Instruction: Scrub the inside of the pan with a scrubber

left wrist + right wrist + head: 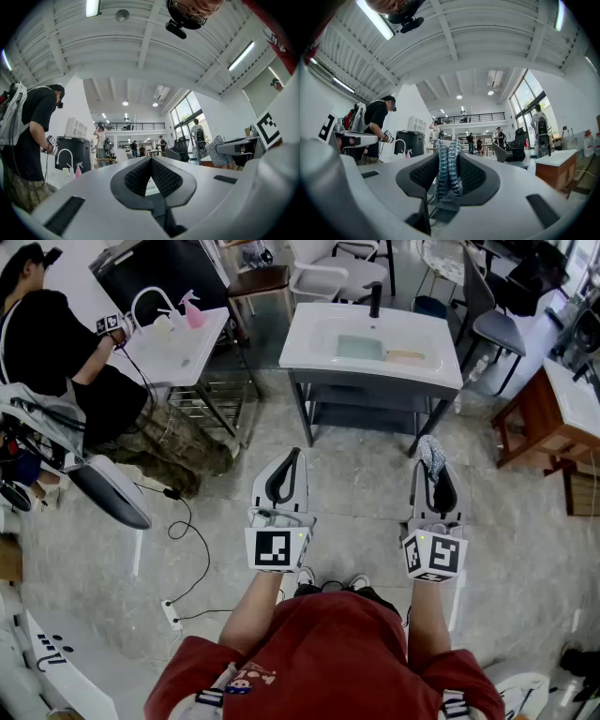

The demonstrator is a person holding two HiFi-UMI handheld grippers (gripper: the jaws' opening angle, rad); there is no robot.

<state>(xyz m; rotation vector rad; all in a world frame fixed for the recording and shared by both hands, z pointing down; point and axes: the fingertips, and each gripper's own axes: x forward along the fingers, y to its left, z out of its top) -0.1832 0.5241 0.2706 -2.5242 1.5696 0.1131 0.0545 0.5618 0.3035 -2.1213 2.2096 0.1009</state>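
My right gripper (433,467) is shut on a blue-grey mesh scrubber (431,455), which sticks out past the fingertips. In the right gripper view the scrubber (448,164) is squeezed upright between the two dark pads. My left gripper (296,454) is shut with nothing in it; its pads meet at the tip (151,160). Both grippers are held at waist height above the floor, a step short of a white sink basin (323,338) on a grey stand. A pale green flat thing (360,348) lies in the basin. I cannot make out a pan.
A black faucet (376,298) stands behind the basin. At the left a person in black works at a second white sink (187,348) with a pink spray bottle (194,311). A wooden table (551,418) stands at the right. A cable (190,532) runs across the floor.
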